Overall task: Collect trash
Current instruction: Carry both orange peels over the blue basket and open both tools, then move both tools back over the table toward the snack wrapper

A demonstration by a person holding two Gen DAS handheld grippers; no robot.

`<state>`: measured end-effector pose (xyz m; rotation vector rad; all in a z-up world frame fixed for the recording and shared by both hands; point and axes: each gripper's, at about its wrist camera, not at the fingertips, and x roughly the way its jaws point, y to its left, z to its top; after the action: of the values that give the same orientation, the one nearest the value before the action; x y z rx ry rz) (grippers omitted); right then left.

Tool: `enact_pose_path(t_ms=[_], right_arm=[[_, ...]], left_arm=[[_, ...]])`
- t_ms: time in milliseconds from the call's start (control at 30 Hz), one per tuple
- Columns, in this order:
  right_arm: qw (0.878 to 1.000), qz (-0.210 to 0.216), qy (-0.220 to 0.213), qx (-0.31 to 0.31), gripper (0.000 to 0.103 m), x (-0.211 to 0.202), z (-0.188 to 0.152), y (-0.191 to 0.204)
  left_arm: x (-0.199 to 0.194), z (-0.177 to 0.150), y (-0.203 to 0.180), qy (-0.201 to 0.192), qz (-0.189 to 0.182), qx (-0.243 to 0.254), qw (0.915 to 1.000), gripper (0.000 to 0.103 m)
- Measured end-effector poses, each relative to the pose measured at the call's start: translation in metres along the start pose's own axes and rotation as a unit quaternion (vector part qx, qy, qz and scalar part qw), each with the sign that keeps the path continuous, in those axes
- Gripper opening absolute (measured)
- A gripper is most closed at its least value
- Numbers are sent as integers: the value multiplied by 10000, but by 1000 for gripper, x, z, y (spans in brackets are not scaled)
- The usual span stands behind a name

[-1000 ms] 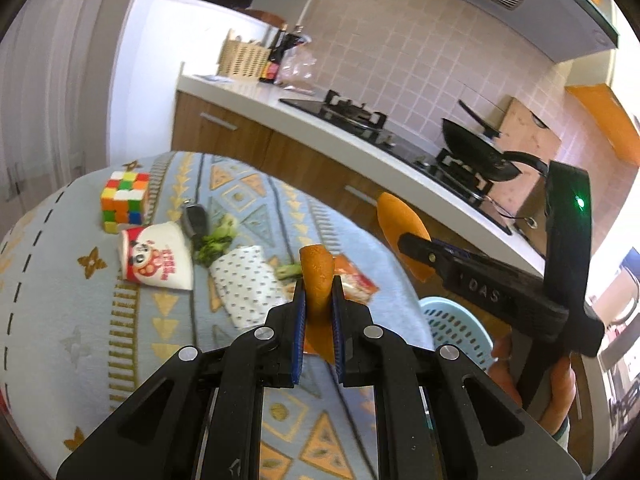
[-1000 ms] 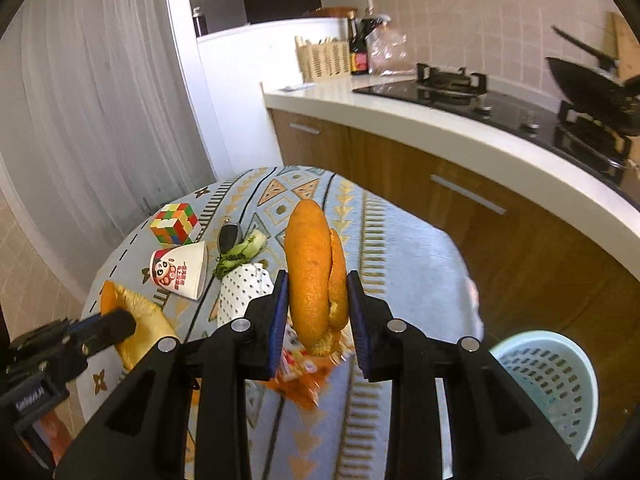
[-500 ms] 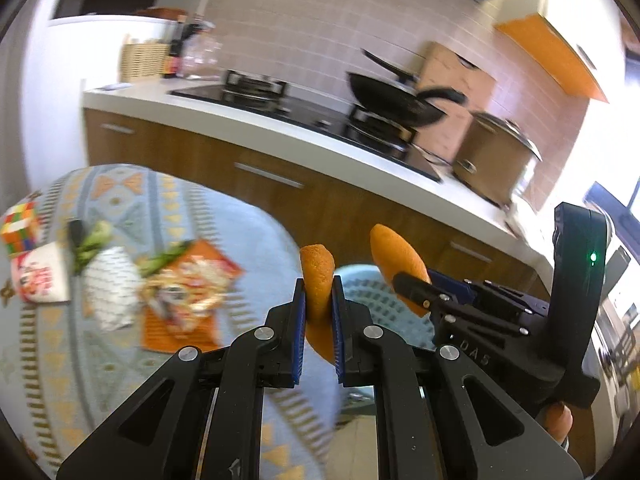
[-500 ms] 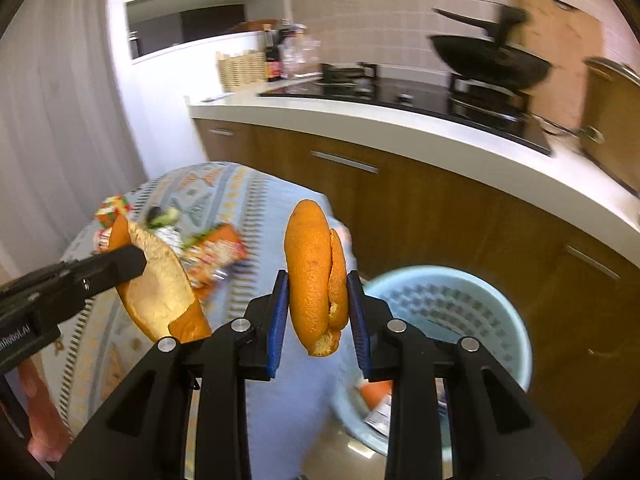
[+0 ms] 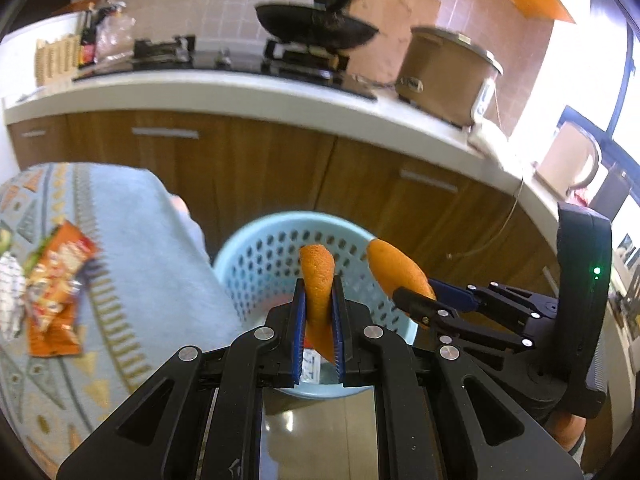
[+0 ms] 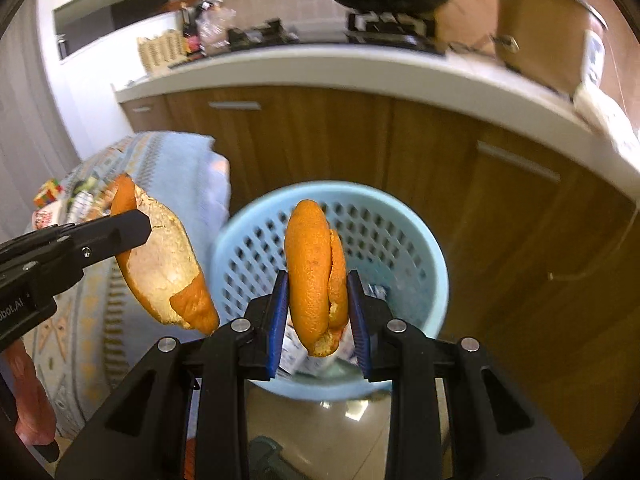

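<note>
Kitchen count
Showing: two peels [image 6: 160, 264] [image 6: 314, 276], two grippers [image 5: 318, 320] [image 6: 318, 316], one basket [image 6: 424, 240], one wok [image 5: 316, 26], one pot [image 5: 444, 72], one wrapper [image 5: 56, 284].

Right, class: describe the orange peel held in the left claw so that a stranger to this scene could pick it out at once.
Find the pale blue perforated basket on the floor before the wooden cabinets; two black claws hang over it, each shut on peel. The left claw pinches an orange peel spread open, its cracked white pith showing, whereas the right claw's folded peel shows only orange rind.
</note>
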<state>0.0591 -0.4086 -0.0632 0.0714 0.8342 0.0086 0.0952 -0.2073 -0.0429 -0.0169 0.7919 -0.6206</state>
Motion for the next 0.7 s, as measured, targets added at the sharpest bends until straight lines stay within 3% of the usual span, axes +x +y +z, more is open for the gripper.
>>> enact_pose_path(t_ms=[267, 367, 433, 500, 700], right_arm=[[9974, -111, 653, 289, 26, 36, -24, -28], [9965, -86, 763, 336, 29, 43, -27, -30], [9961, -83, 808, 357, 40, 46, -26, -30], [9964, -46, 760, 376, 51, 46, -25, -30], [9979, 16, 577, 292, 52, 39, -17, -18]], left_arm=[[50, -15, -7, 476, 61, 1, 9988, 10], [58, -18, -7, 567, 155, 18, 9983, 22], [57, -18, -7, 507, 281, 86, 9983, 48], [51, -18, -5, 395, 332, 116, 9986, 51], [33, -15, 11, 218, 350, -96, 9991, 51]])
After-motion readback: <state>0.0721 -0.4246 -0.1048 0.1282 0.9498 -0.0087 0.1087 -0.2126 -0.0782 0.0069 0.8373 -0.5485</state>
